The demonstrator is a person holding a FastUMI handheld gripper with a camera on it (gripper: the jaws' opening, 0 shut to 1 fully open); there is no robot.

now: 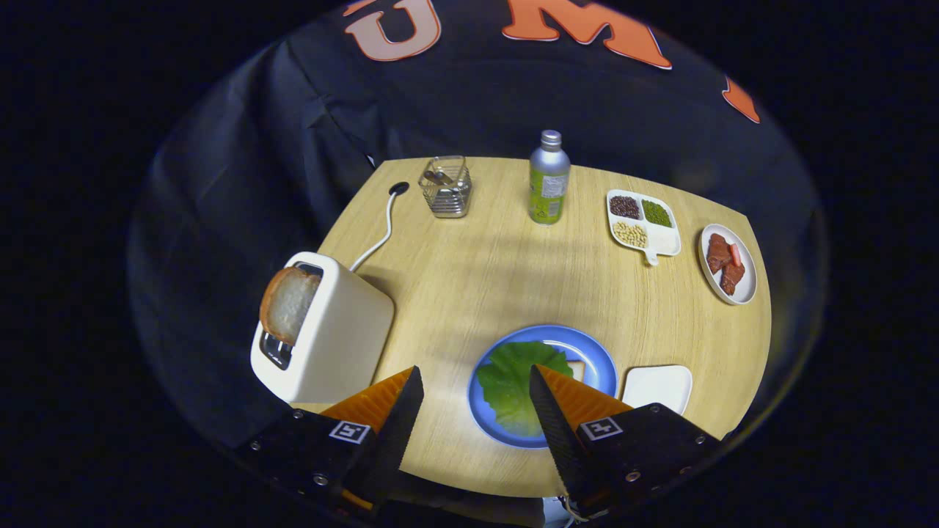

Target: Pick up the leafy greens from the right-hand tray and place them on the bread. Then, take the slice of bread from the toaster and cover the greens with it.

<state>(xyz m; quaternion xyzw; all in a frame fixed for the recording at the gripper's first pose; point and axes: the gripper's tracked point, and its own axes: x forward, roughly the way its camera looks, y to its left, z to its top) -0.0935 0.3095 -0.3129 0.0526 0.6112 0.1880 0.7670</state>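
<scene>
- Gripper (pixel 475 396): the jaws are spread wide and hold nothing. It sits above the near edge of the round wooden table (pixel 469 271), looking down along its fingers.
- Leafy greens (pixel 513 385): a single green leaf lies on the blue plate (pixel 598 356), between the two fingers and just ahead of them. Part of the leaf is hidden behind the right-side finger.
- Lower bread slice (pixel 578 370): only a pale corner shows from under the leaf, next to the right-side finger. The leaf rests on top of it.
- Right-hand tray (pixel 658 385): a small white square tray just beside the blue plate; nothing lies in it.
- Judged status, step one: complete. The greens are off the tray and on the bread.
- Toaster (pixel 337 330): a cream toaster stands left of the plate, just beyond the left-side finger, with its cord (pixel 378 238) running back across the table.
- Upper bread slice (pixel 288 304): it stands upright in the toaster slot, well raised, crust and face both exposed.
- Judged status, step two: not yet begun. The slice is in the toaster and apart from the fingers.
- Remaining work: move to the toaster, grip the raised slice, lift it clear of the slot, carry it to the plate and lay it flat over the leaf.
- Non-task items at the far side: wire basket (pixel 446 187), metal bottle (pixel 549 180), divided dish of beans (pixel 643 226), plate of red meat pieces (pixel 726 264). All are well apart from the working area.
</scene>
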